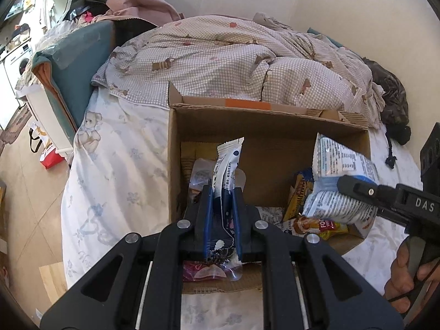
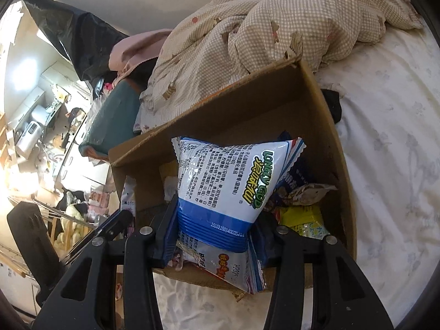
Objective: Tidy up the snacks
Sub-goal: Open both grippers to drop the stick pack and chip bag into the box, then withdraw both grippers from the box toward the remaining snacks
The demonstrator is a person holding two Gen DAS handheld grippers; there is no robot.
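An open cardboard box [image 1: 269, 134] stands on the bed with several snack packets in it, among them a yellow one [image 2: 299, 220] and an orange-labelled one [image 1: 321, 225]. My left gripper [image 1: 222, 192] hovers over the box's left side, shut on a narrow white-and-blue snack packet [image 1: 229, 162] that stands upright between its pads. My right gripper [image 2: 217, 211] is over the box's right side, shut on a puffy white-and-blue chips bag [image 2: 228, 170], which also shows in the left wrist view [image 1: 341, 170]. The box's inner wall [image 2: 247, 110] rises behind the bag.
A checked quilt [image 1: 220, 55] is bunched up behind the box. White printed bed sheet [image 1: 118, 165] lies to the left, with the bed's edge and floor beyond. A teal cushion [image 1: 74, 63] leans at the bedside. A person's hand [image 1: 404, 277] holds the right gripper's handle.
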